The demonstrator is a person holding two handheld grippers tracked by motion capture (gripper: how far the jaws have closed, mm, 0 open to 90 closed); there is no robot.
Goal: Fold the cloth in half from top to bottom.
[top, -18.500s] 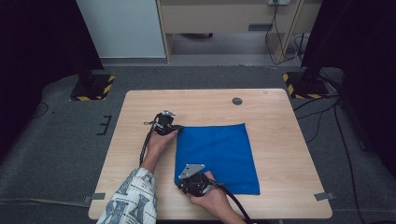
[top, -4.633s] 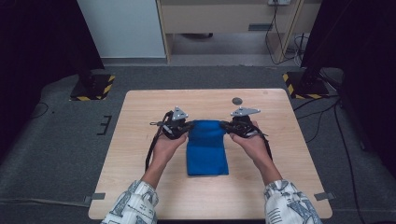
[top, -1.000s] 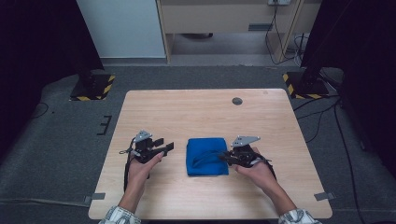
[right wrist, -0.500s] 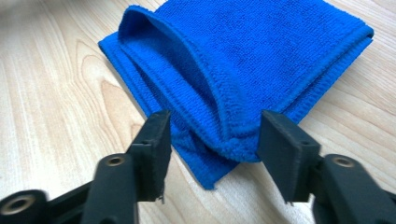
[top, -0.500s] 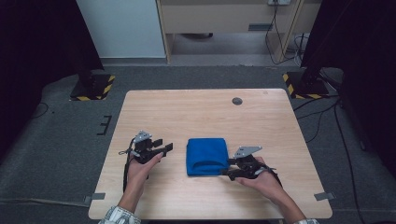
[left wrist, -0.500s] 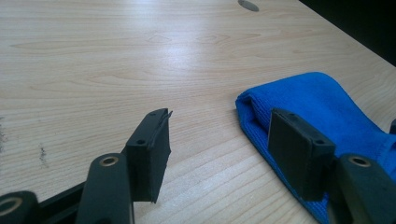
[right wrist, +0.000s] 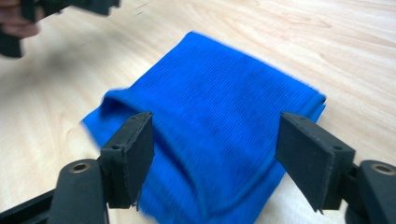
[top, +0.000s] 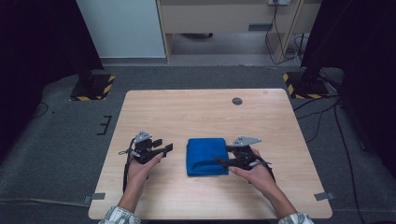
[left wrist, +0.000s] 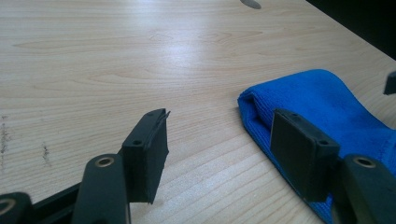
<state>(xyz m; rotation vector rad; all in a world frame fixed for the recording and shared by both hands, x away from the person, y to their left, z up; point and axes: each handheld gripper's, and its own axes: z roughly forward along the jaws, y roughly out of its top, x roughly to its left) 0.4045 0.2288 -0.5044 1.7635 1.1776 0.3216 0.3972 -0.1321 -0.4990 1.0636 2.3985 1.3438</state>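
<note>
A blue cloth, folded into a small rectangle, lies on the wooden table between both hands. My right gripper sits at the cloth's right edge. In the right gripper view the cloth spreads under the right gripper. Its jaws have just been opening and stand apart, with the pads off the fabric. My left gripper rests a short way left of the cloth and is open. In the left gripper view bare wood lies between the jaws of the left gripper. There the cloth lies to the right.
A small dark round insert sits in the tabletop near the far edge. Bare wood surrounds the cloth on all sides. Black stands with striped feet flank the table's far corners on the grey floor.
The right gripper's jaws have spread apart at the cloth's right edge and the cloth lies flatter. The left gripper has stayed where it was.
</note>
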